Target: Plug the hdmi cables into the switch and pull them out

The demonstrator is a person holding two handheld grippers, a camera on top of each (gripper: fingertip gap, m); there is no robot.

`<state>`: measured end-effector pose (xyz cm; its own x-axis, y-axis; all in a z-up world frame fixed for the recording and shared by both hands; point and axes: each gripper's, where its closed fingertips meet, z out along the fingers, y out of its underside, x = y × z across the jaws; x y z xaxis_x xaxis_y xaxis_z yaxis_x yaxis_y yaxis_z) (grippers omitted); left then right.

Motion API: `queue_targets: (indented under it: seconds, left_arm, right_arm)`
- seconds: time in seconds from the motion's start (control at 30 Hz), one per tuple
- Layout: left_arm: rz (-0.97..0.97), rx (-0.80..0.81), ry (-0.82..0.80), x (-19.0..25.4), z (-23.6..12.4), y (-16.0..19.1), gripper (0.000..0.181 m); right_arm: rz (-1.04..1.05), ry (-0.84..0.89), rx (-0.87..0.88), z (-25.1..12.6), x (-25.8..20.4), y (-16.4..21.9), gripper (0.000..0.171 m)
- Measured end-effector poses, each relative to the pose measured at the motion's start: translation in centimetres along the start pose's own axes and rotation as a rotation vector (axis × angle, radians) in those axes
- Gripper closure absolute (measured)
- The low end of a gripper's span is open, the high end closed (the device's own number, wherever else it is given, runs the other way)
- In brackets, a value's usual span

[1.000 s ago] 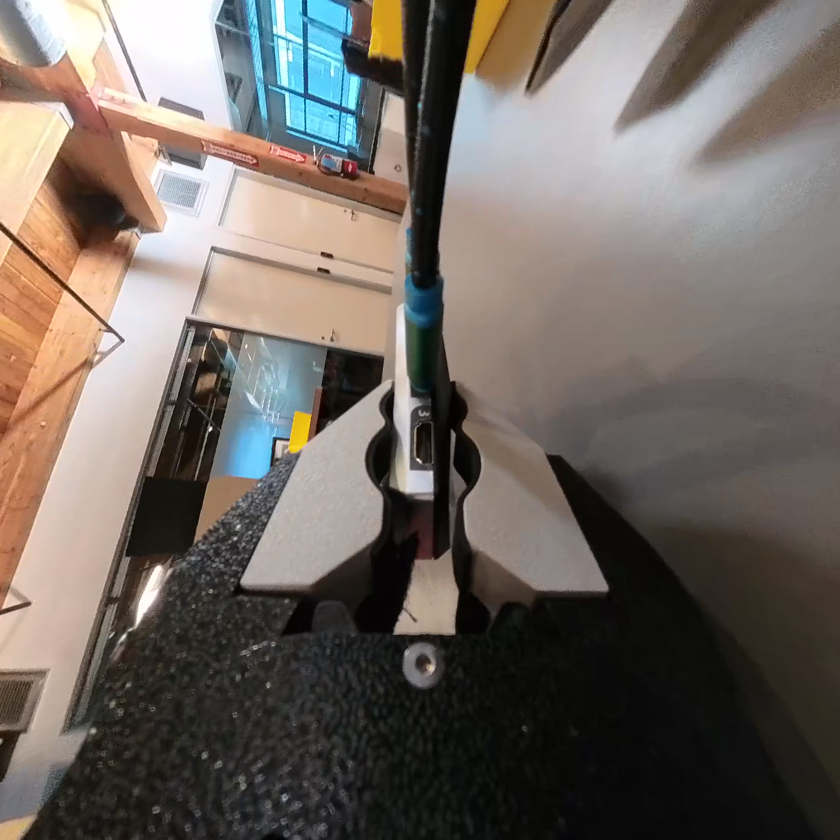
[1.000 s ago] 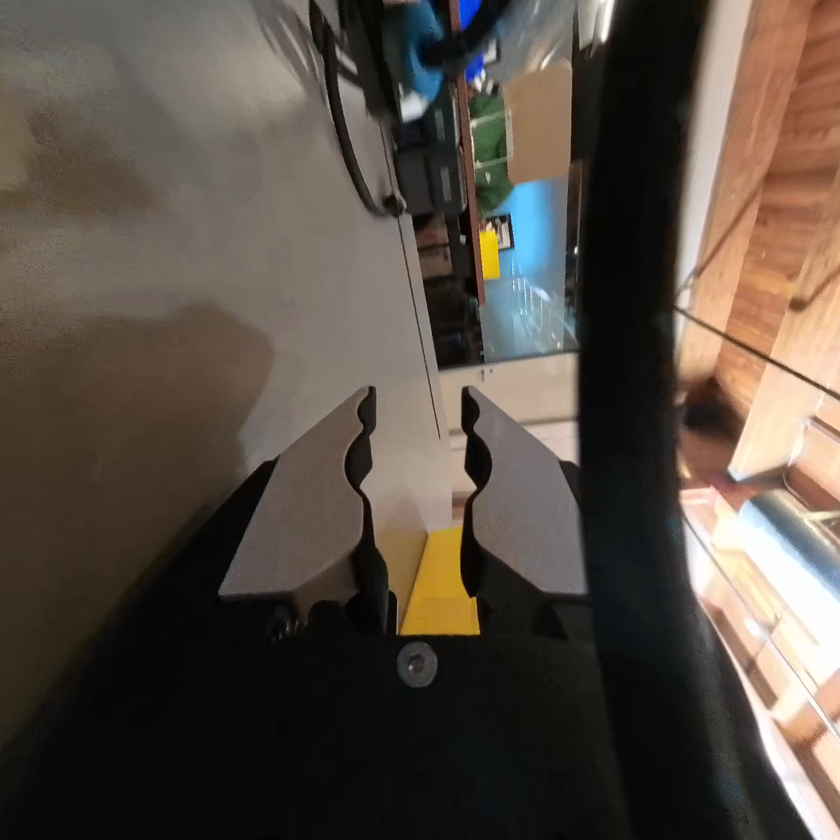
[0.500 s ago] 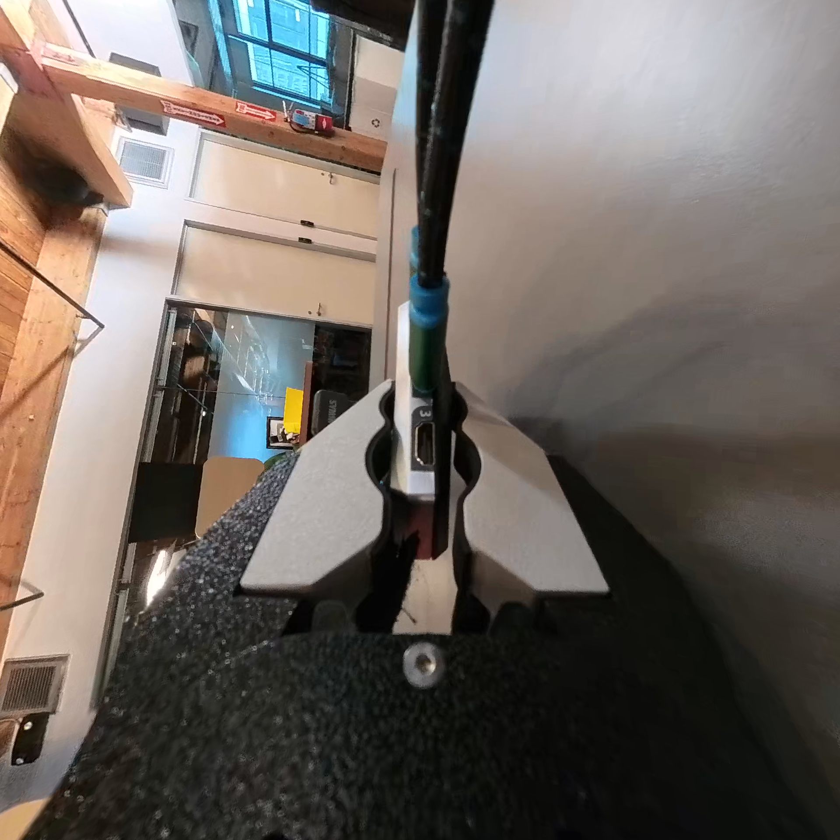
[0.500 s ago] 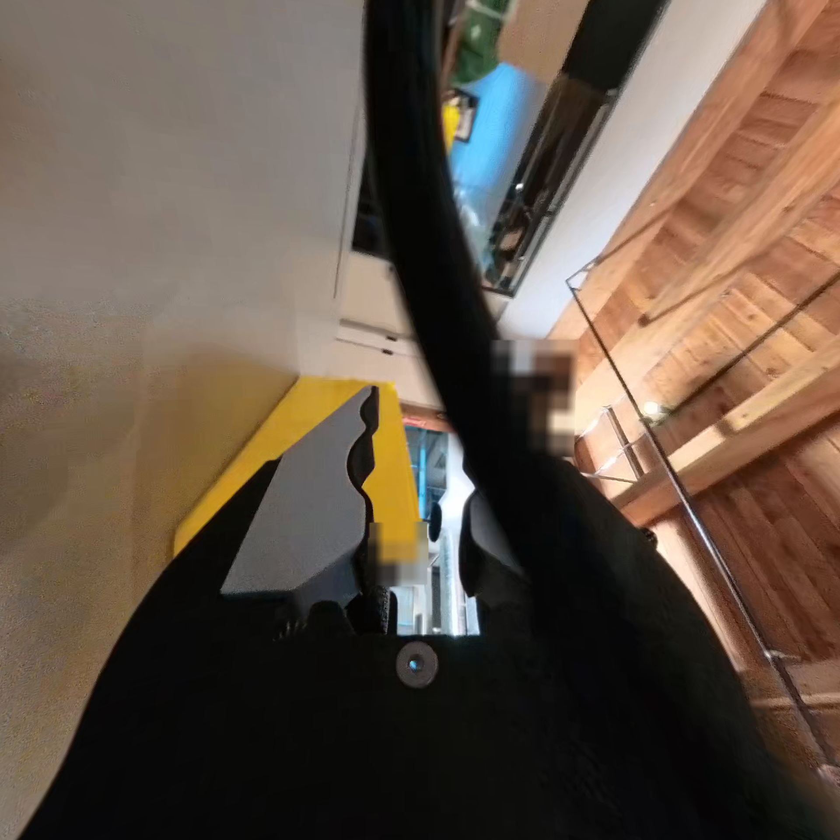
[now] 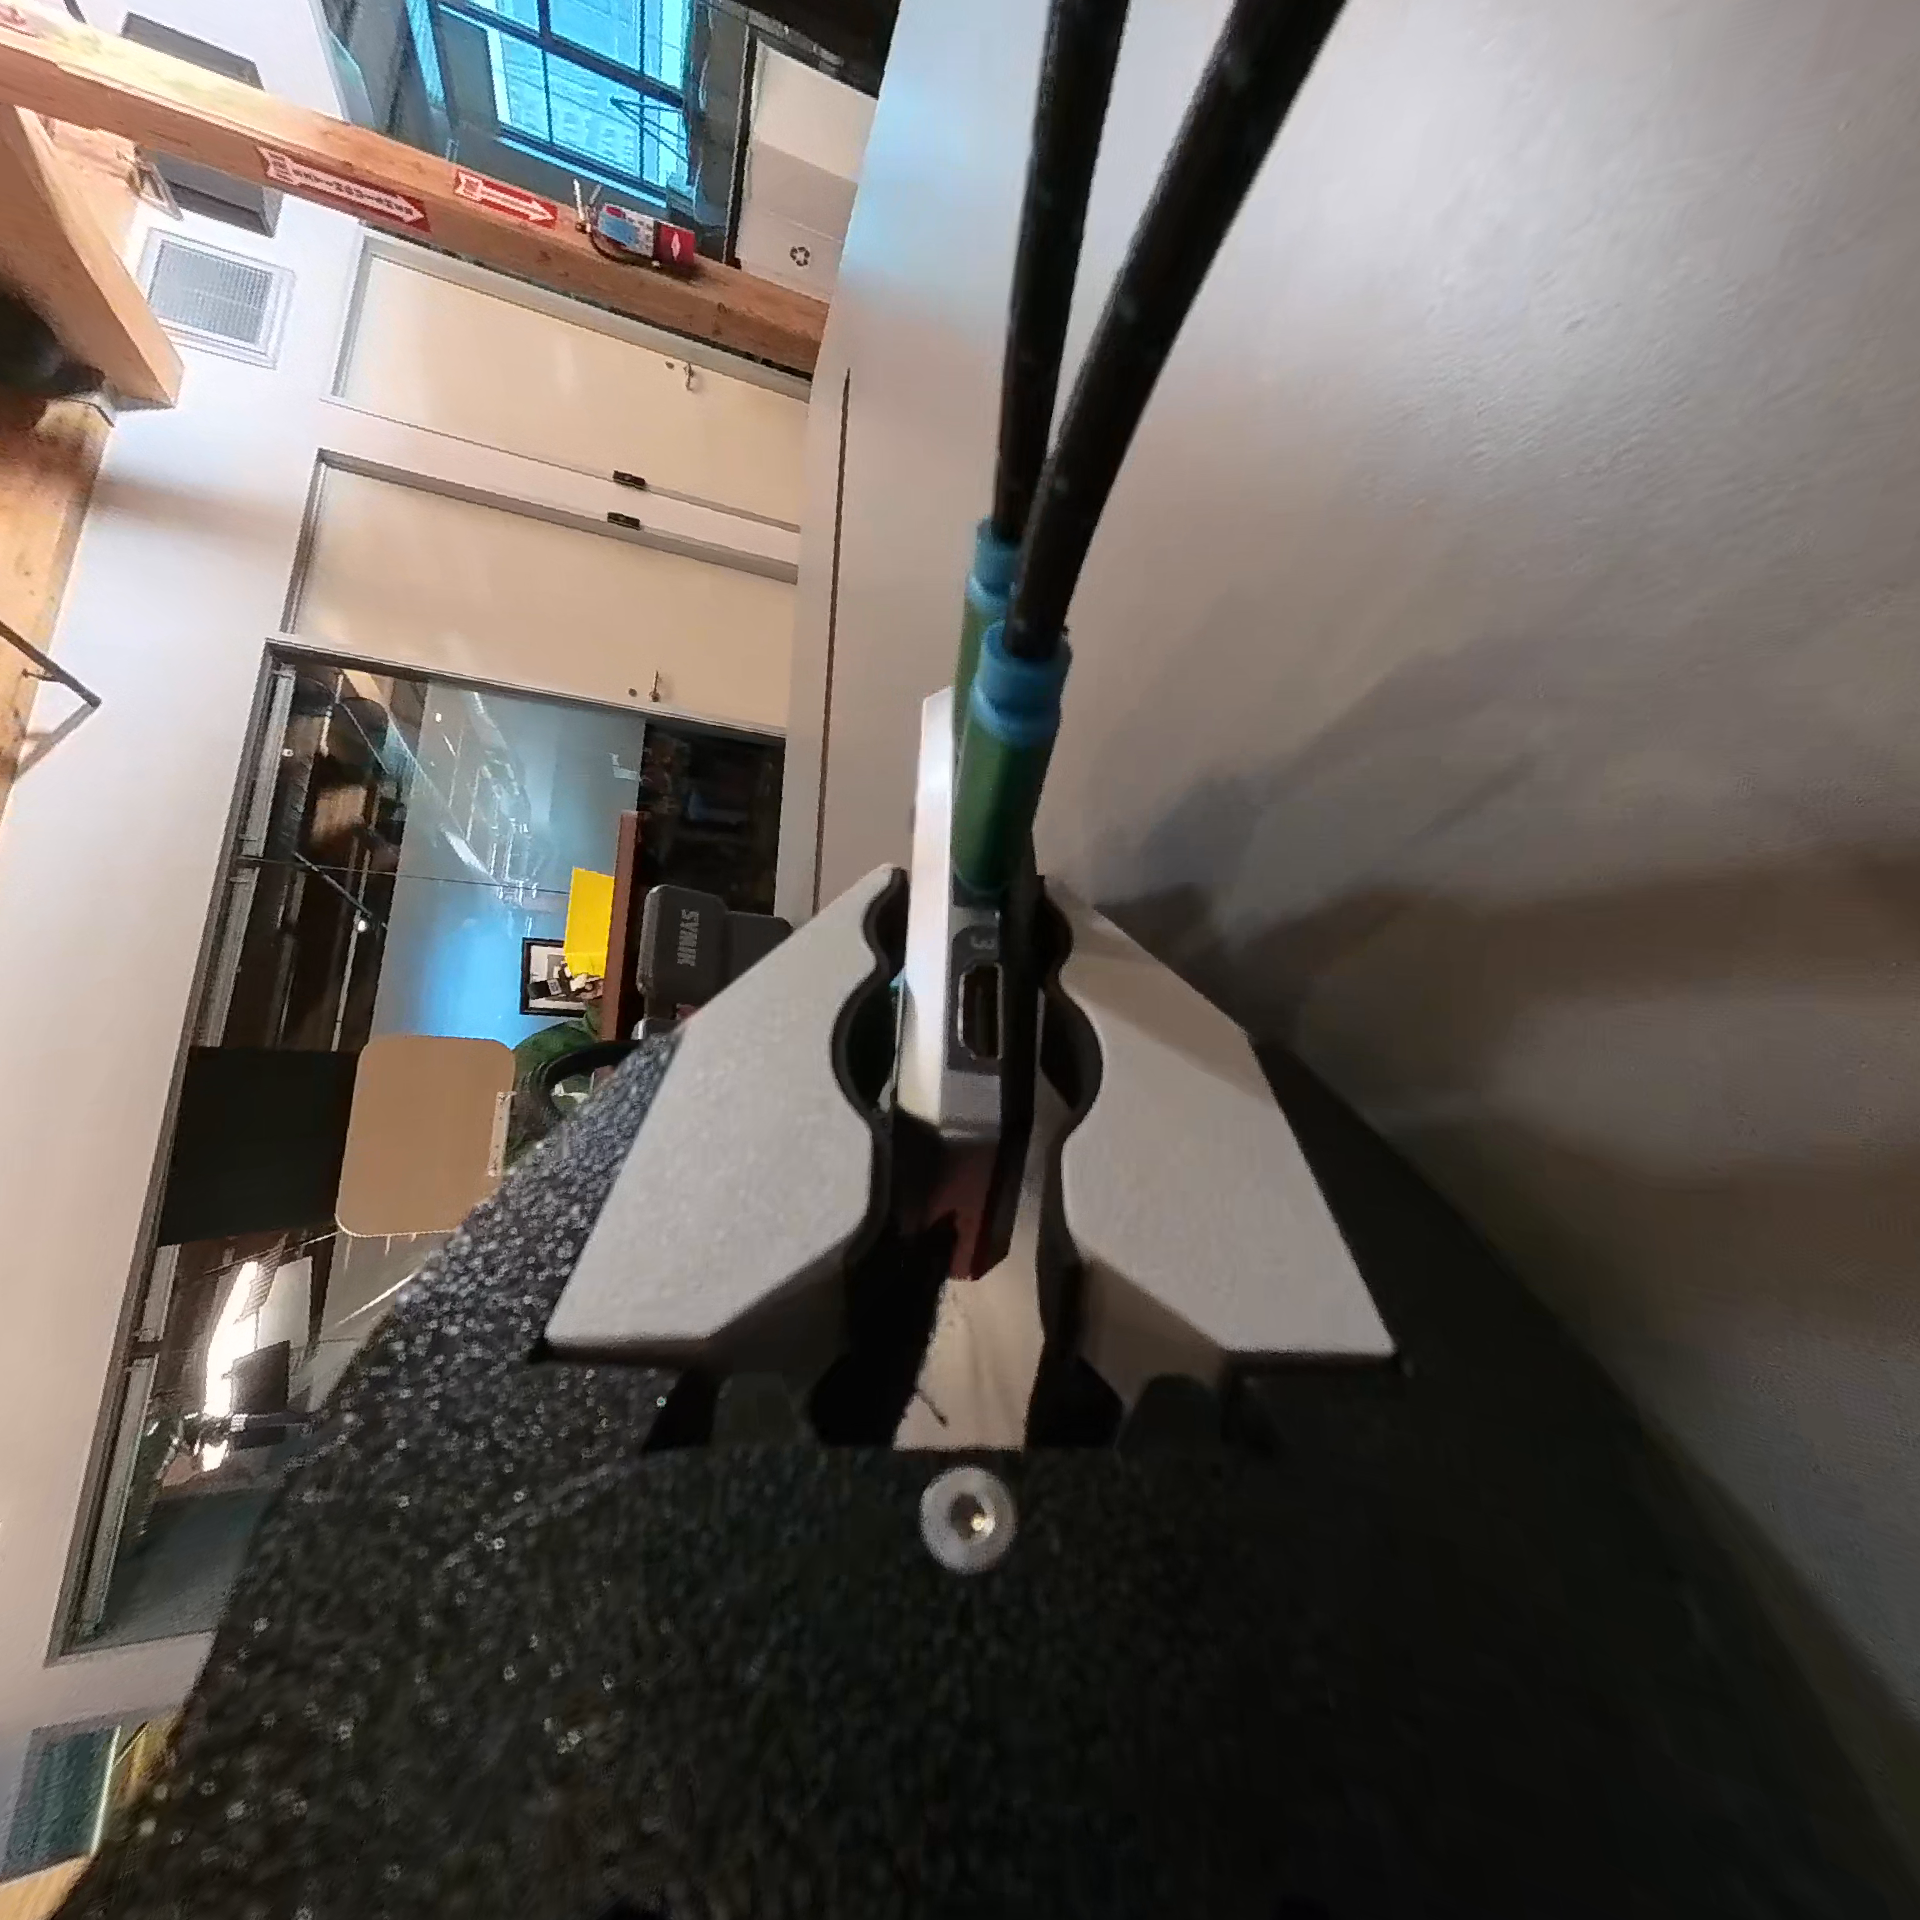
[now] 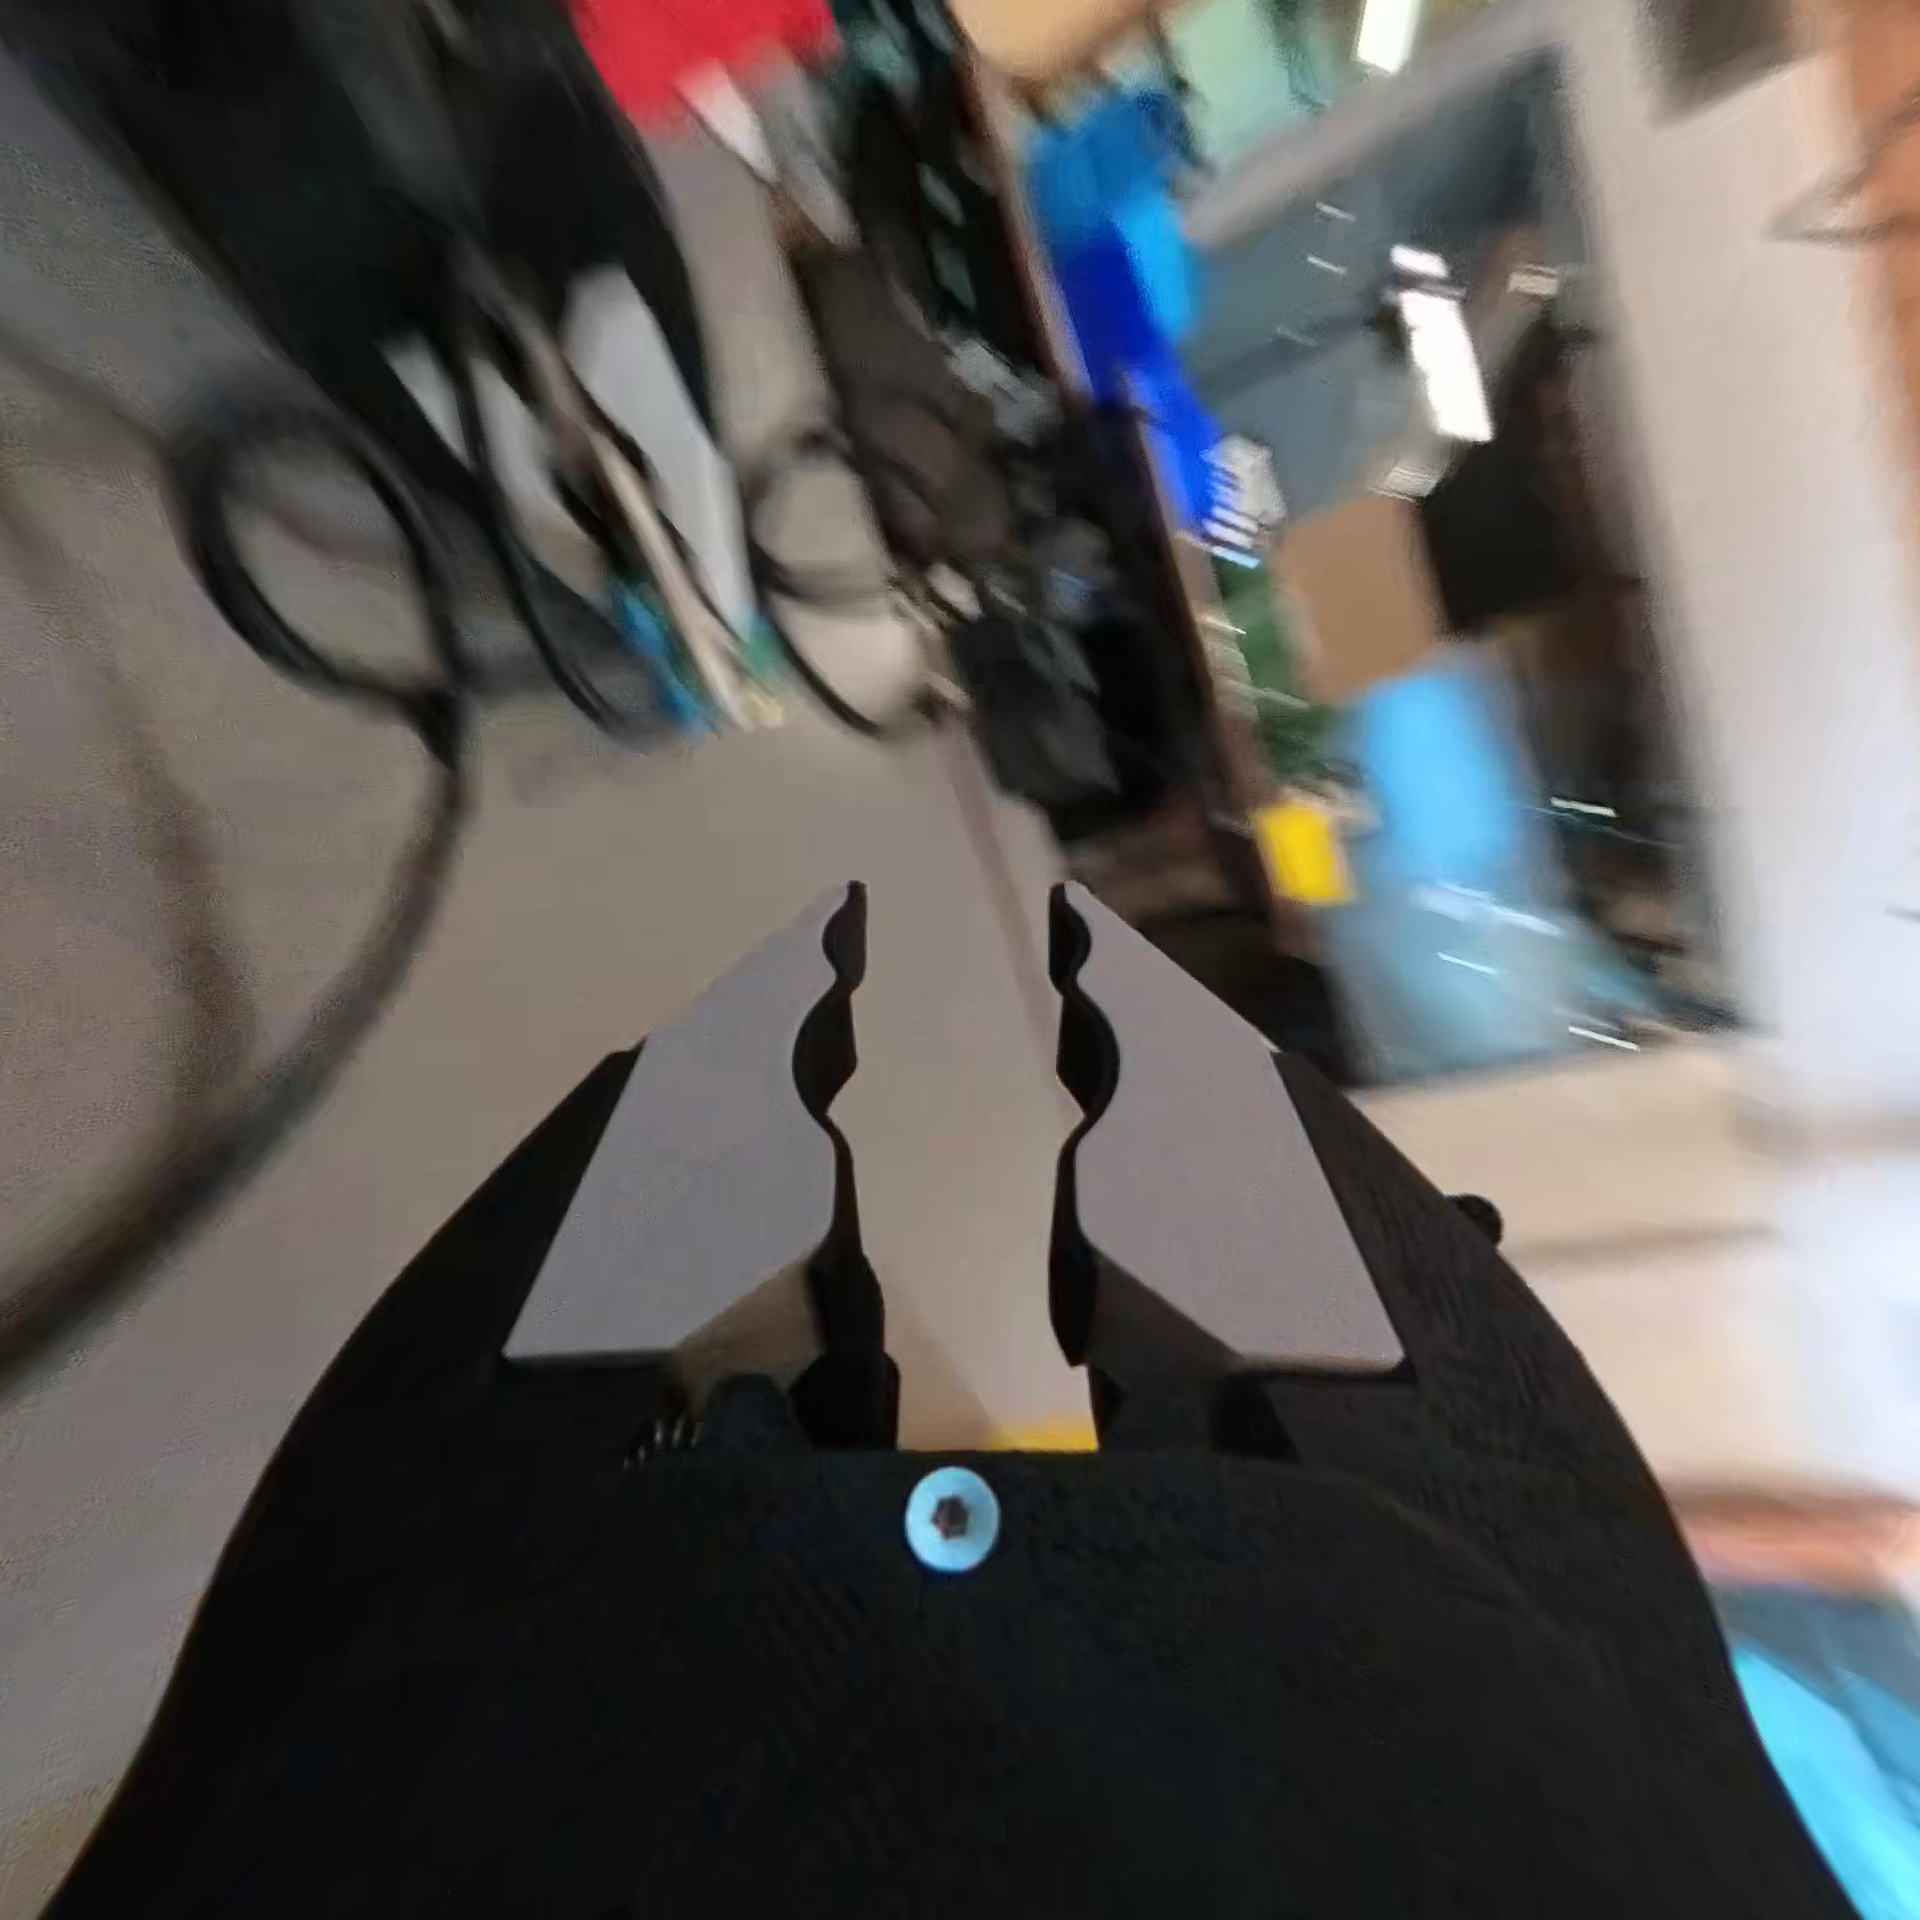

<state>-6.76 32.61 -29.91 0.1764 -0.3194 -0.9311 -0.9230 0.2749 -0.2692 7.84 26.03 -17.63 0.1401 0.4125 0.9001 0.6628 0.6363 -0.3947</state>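
Note:
In the left wrist view my left gripper (image 5: 971, 894) is shut on a flat silver HDMI switch (image 5: 928, 935), held on edge against the grey table (image 5: 1507, 520). Two black HDMI cables (image 5: 1039, 312) with blue-and-green plugs (image 5: 1000, 758) sit in the switch's ports. One port (image 5: 982, 1013) beside them is empty. In the right wrist view, which is heavily blurred, my right gripper (image 6: 956, 896) is open and empty above the table (image 6: 623, 883). Black cables (image 6: 312, 582) loop on the table ahead to its upper left.
Beyond the table edge the left wrist view shows white walls, a wooden beam (image 5: 468, 208) and a glass-fronted room (image 5: 499, 831). The right wrist view shows blurred dark equipment (image 6: 987, 520) and blue shapes (image 6: 1122, 260) past the table's far edge.
The right gripper has swung quickly; the thick black cable that crossed its view is gone and it now faces the table and cable loops. The left gripper keeps its hold; the two cables have spread apart.

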Motion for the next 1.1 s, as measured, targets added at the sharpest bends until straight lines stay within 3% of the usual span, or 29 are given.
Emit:
queue_targets:
  seconds: [0.1,0.23,0.33,0.4,0.53,0.6,0.7,0.93,1.1]
  left_arm:
    - [0.015,0.004,0.029,0.6,-0.1,-0.2,0.16]
    - [0.013,0.013,0.046,0.8,-0.1,-0.4,0.16]
    - [-0.004,0.016,0.048,0.8,-0.1,-0.4,0.16]
    - [-0.013,0.011,0.055,0.9,0.1,-0.3,0.16]
    - [-0.036,-0.002,0.07,1.0,0.4,-0.4,0.16]
    - [-0.043,-0.007,0.075,1.0,0.5,-0.4,0.16]
    - [-0.031,-0.016,0.081,1.2,0.5,-0.4,0.16]
    - [-0.01,-0.052,0.087,1.3,0.4,-0.4,0.16]
    - [-0.078,-0.064,0.115,1.4,0.3,-0.4,0.159]
  right_arm:
    - [0.112,-0.235,0.124,5.2,-3.2,-3.5,0.135]
    - [0.041,-0.524,0.052,9.3,-7.6,-2.8,0.13]
    - [-0.06,-0.514,-0.04,10.8,-7.9,0.6,0.134]
    - [-0.004,-0.505,-0.025,11.4,-7.8,1.4,0.135]
    - [0.309,-0.62,0.17,11.3,-8.3,-2.6,0.14]
    - [0.386,-0.683,0.157,11.4,-9.0,-3.7,0.137]
    - [0.343,-0.707,0.068,11.6,-10.2,-3.9,0.131]
    - [0.116,-0.564,-0.061,12.9,-11.0,-3.0,0.139]
    - [0.165,-0.599,-0.094,12.8,-11.4,-2.8,0.147]
